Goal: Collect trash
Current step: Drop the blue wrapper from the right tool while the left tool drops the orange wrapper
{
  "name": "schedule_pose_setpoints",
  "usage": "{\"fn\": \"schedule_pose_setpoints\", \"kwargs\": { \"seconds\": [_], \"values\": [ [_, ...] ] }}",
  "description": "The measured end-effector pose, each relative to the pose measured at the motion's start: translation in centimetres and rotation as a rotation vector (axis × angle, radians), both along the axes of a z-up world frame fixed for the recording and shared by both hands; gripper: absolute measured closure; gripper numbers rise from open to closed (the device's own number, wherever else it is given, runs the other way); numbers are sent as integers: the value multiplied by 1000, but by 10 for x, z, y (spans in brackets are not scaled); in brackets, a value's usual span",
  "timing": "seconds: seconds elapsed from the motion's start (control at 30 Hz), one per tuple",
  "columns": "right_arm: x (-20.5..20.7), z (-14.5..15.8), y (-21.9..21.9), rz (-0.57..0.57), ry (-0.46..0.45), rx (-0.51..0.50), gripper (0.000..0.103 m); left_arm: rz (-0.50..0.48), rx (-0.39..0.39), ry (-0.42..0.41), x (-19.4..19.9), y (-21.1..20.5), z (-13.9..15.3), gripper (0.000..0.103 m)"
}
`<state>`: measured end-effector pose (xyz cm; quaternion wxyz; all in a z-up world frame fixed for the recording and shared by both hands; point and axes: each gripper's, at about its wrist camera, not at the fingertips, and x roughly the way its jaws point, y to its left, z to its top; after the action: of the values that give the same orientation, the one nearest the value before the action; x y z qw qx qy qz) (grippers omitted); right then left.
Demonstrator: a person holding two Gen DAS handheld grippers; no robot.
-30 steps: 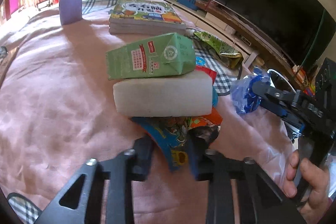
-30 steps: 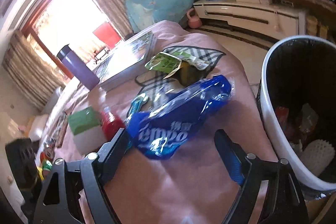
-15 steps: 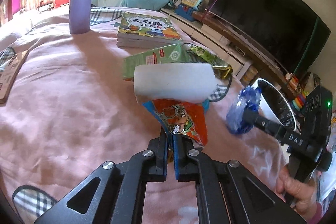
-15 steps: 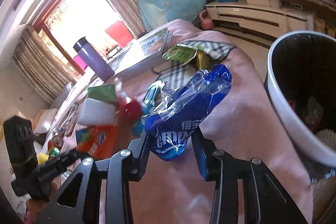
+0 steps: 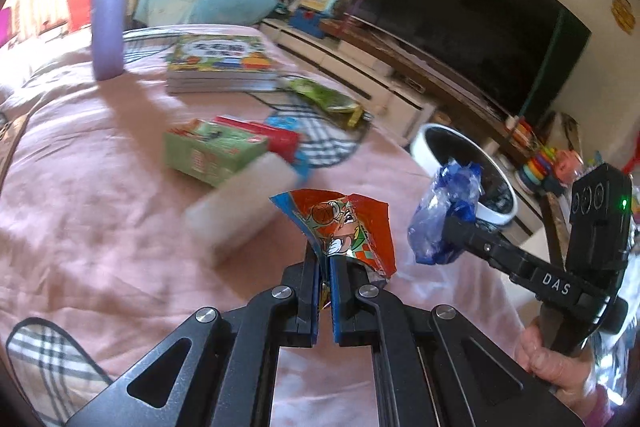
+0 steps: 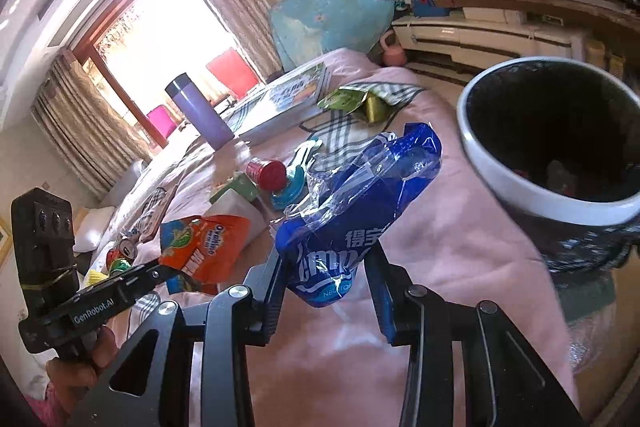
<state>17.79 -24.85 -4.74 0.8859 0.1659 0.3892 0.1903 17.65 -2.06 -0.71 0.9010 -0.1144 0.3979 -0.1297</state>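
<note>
The left gripper [image 5: 325, 269] had its jaws clamped on only the orange wrapper [image 5: 344, 227]'s corner, the right gripper [image 6: 326, 273] on the blue wrapper [image 6: 352, 203]; either could slip before the bin [image 6: 516, 187] beyond the bed's edge.

Left hand-held gripper [image 5: 325, 269]: matte black linkage arms, triangular cut-outs, silver round screws at the pivots, blue pads inside the fingers. Right hand-held gripper [image 6: 328, 281] is the same black build, blue-lined fingers, silver screws. White lettering shows on each side bar, "DAS" and "GenRobot.AI". A green light glows on the black camera block. Bare skin on the gripping hand [image 5: 554, 367], pink cuff at the wrist.
</note>
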Motion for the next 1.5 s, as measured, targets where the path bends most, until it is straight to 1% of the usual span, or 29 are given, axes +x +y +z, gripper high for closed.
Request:
{"fn": "schedule_pose_setpoints", "kwargs": {
  "seconds": [0.17, 0.37, 0.63, 0.83, 1.13, 1.27, 1.5],
  "values": [
    [-10, 7, -19, -38, -16, -13, 64, -46, 3, 10, 6, -18, -1, 100],
    [-19, 11, -45, -83, -27, -13, 64, -76, 11, 12, 19, -38, -1, 100],
    [-21, 18, -78, -137, -46, -27, 64, -119, 24, 1, 42, -74, 3, 100],
    [-10, 26, -104, -162, -54, -57, 64, -153, 32, -14, 64, -101, 5, 100],
    [5, 26, -130, -169, -36, -98, 64, -178, 34, -12, 104, -135, 3, 100],
    [14, 21, -140, -172, -9, -92, 64, -187, 42, -6, 121, -149, 0, 100],
    [33, 17, -153, -155, 25, -122, 64, -198, 49, -2, 147, -169, -4, 100]
  ]
}}
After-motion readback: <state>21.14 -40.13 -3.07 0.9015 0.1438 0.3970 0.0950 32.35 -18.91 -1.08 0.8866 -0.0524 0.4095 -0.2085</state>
